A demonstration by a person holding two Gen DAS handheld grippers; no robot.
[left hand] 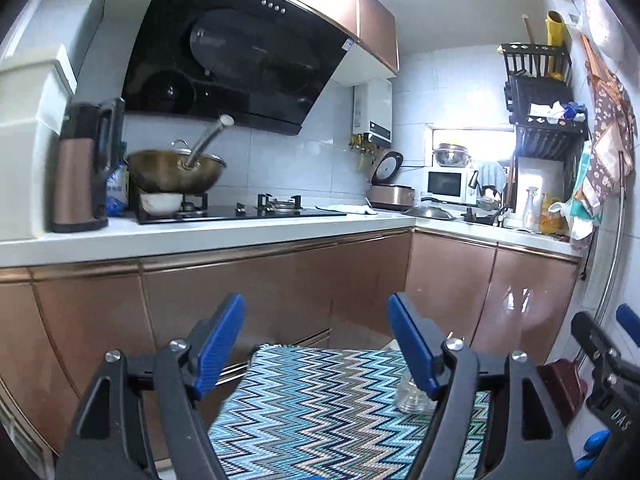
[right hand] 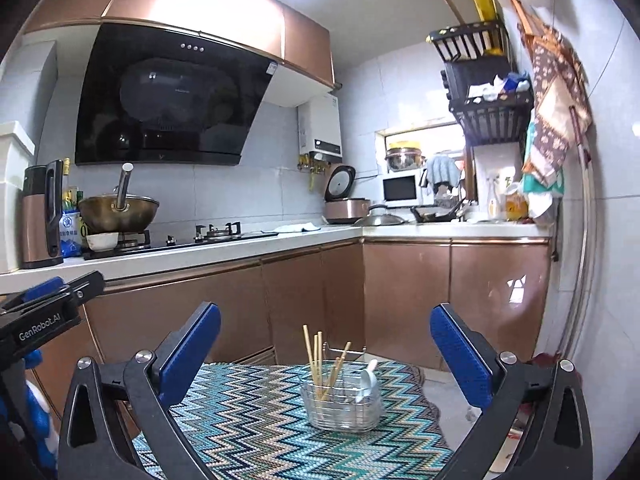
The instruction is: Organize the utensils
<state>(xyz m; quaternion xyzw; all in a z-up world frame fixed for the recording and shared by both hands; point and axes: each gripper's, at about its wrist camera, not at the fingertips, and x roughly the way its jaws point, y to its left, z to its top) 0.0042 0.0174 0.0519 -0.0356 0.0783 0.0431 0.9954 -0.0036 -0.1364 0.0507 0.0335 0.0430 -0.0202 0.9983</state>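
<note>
Fingers wide on right gripper [right hand: 325,354] & left gripper [left hand: 316,344], latter marked "GenRobot.AI"; nothing held.

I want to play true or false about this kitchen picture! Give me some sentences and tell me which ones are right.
1. The chopsticks stand in the clear holder. True.
2. The right tool is squeezing a chopstick. False: it is open and holds nothing.
3. The holder sits on the zigzag cloth. True.
4. The white spoon lies on the stove. False: it is in the holder with the chopsticks.
5. The left tool is open and empty. True.
6. The wok is on the floor. False: it sits on the stove on the counter.
</note>
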